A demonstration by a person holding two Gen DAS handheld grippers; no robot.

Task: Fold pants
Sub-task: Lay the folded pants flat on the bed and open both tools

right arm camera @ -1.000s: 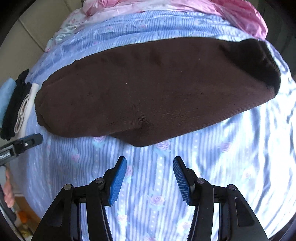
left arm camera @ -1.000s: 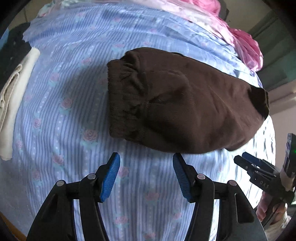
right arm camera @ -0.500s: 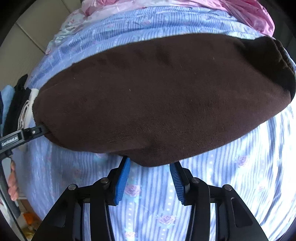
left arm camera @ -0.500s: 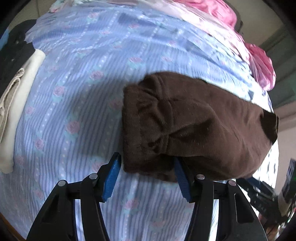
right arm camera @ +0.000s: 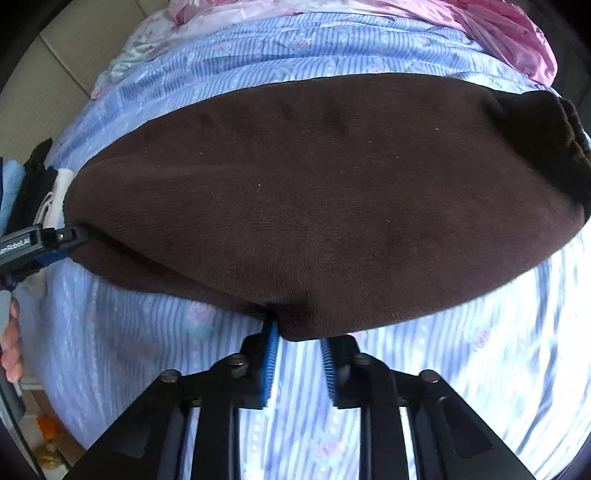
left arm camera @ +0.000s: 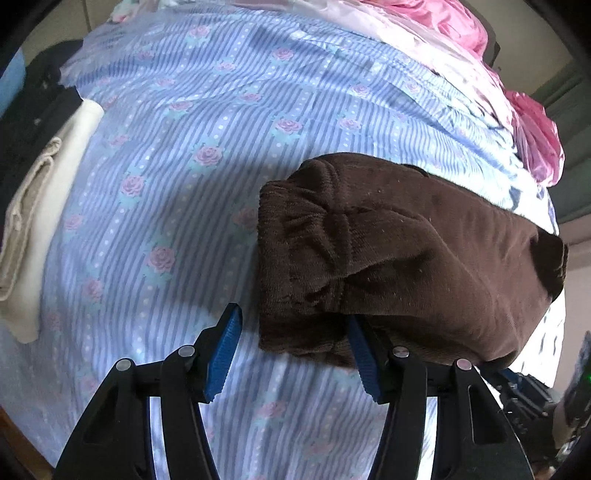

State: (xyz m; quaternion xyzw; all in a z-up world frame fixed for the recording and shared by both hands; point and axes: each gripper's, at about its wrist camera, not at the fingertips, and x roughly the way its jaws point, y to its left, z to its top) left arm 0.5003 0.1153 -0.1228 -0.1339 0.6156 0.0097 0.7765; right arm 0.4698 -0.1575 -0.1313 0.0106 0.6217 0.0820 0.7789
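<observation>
Across the middle of the bed lie the brown pants (left arm camera: 406, 254), folded into one long band. The long axis runs side to side in the right wrist view, where the pants (right arm camera: 325, 199) fill most of the frame. The gathered elastic waistband sits at the left gripper's end, and the darker cuff end (left arm camera: 550, 254) points away toward the far right of the left wrist view. In the right wrist view that dark end (right arm camera: 546, 147) lies at the far right.

Down at the waistband corner is the left gripper (left arm camera: 295, 332). Its jaws are spread wide; the right finger is pushed in under the fabric edge, the left finger stands clear on the sheet, and nothing is clamped. The same gripper (right arm camera: 55, 240) shows in the right wrist view, touching the pants' left end.

Over at the near long edge, the right gripper (right arm camera: 299, 343) has its jaws drawn close together, with a bulge of the pants' hem sitting between the blue tips. Whether the pads press the cloth I cannot tell.

Under it all is the blue striped bedsheet (left arm camera: 192, 155) with pink roses. A folded cream cloth (left arm camera: 44, 206) lies at the left edge, well apart from the pants, with dark clothes (left arm camera: 33, 103) beside it. Pink bedding (left arm camera: 461, 26) is bunched along the far side.
</observation>
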